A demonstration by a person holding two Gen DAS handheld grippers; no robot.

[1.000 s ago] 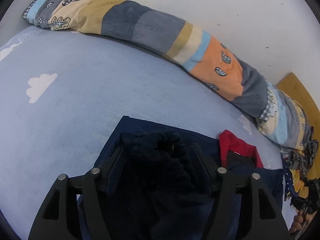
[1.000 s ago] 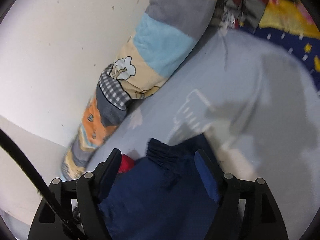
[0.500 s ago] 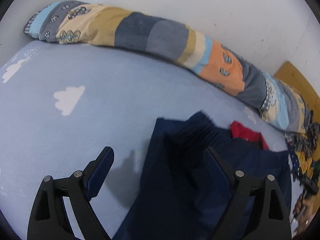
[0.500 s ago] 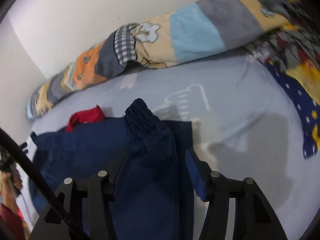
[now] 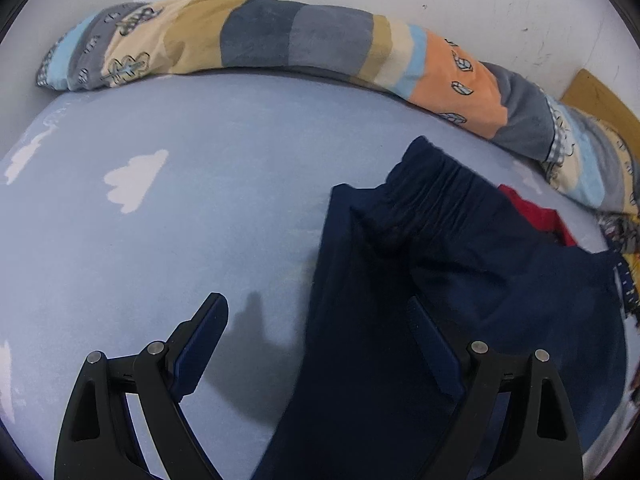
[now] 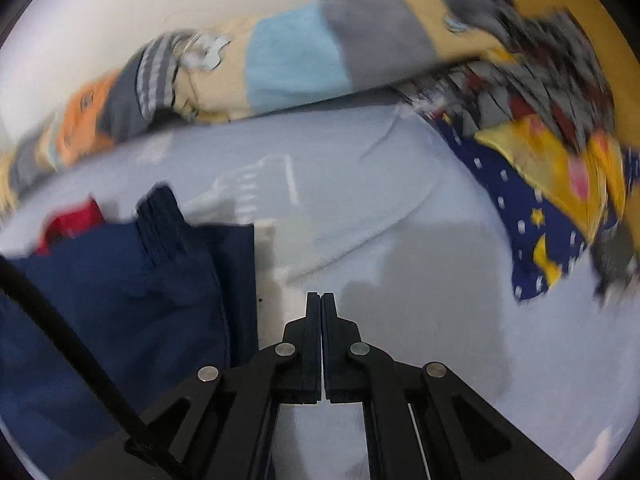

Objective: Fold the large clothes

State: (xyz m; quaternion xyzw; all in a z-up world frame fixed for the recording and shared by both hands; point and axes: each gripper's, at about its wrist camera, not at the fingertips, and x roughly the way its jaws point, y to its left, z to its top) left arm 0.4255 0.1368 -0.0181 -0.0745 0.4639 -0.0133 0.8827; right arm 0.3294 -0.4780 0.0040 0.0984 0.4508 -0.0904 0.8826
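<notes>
Navy trousers [image 5: 400,300] with a gathered elastic waistband [image 5: 436,188] lie folded on the light blue bedsheet [image 5: 180,240]. My left gripper [image 5: 316,304] is open just above them. Its left finger hangs over bare sheet and its right finger over the navy cloth, with the garment's left edge between them and no pad pressing on it. In the blurred right wrist view the trousers [image 6: 120,280] lie to the left. My right gripper [image 6: 322,296] is shut on nothing, over bare sheet [image 6: 400,240] beside the garment's right edge.
A long patchwork bolster [image 5: 320,36] runs along the white wall behind the bed. A red garment [image 5: 536,212] peeks out beyond the trousers. A yellow and navy starred blanket [image 6: 540,184] is heaped at the right. A black cable [image 6: 72,344] crosses the trousers.
My left gripper has let go of the dark cloth, opened wide and shifted left. My right gripper rolled, slid right off the trousers and shut with nothing in it.
</notes>
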